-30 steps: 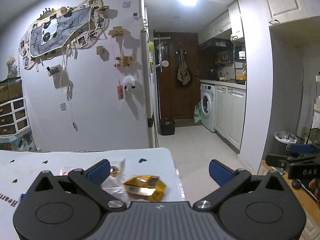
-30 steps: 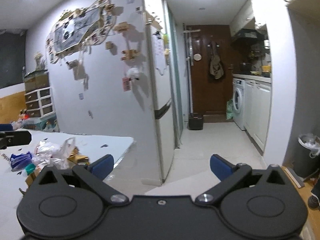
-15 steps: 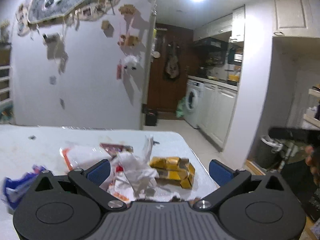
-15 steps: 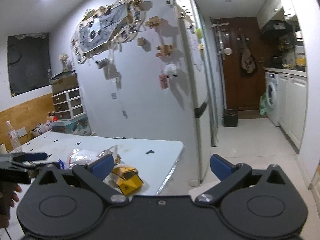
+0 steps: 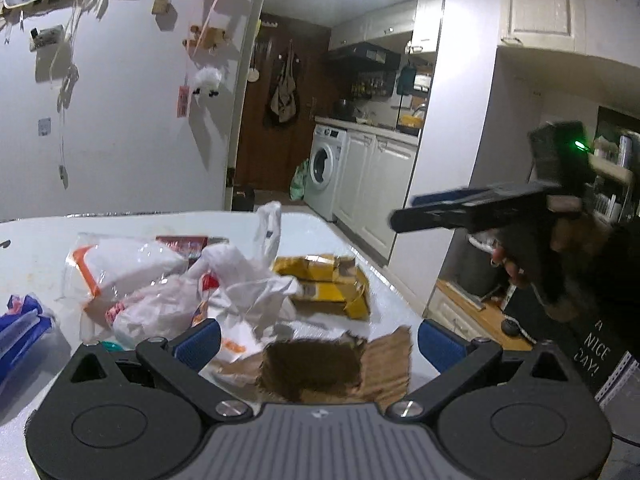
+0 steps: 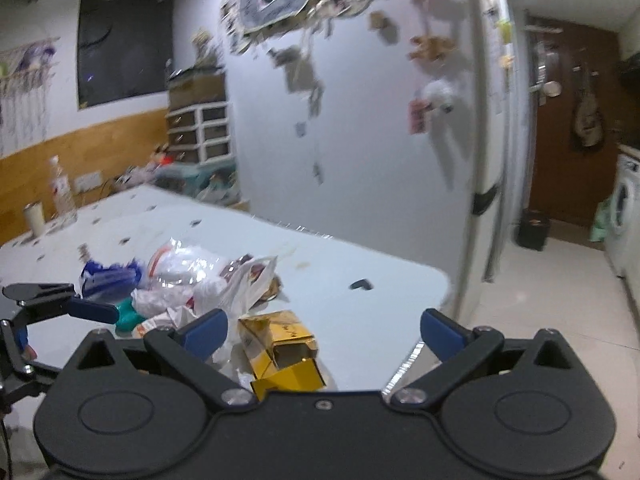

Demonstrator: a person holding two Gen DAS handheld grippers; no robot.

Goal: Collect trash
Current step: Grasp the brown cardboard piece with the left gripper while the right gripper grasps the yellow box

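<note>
White table (image 5: 328, 240) carries the trash pile near its corner: crumpled plastic bags (image 5: 224, 280), yellow carton (image 6: 284, 352), torn cardboard (image 5: 320, 364), blue wrapper (image 6: 108, 276). Left gripper (image 5: 316, 340) and right gripper (image 6: 322, 330) both spread wide, holding nothing, above the pile. Washing machine (image 5: 324, 172) beyond; decorated wall (image 6: 360, 120) behind.

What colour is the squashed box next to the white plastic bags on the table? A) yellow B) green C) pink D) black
A: the crushed box lying beside the white plastic bags on the table is yellow in both wrist views, and it sits in front of the right gripper, whose jaws are wide apart.
</note>
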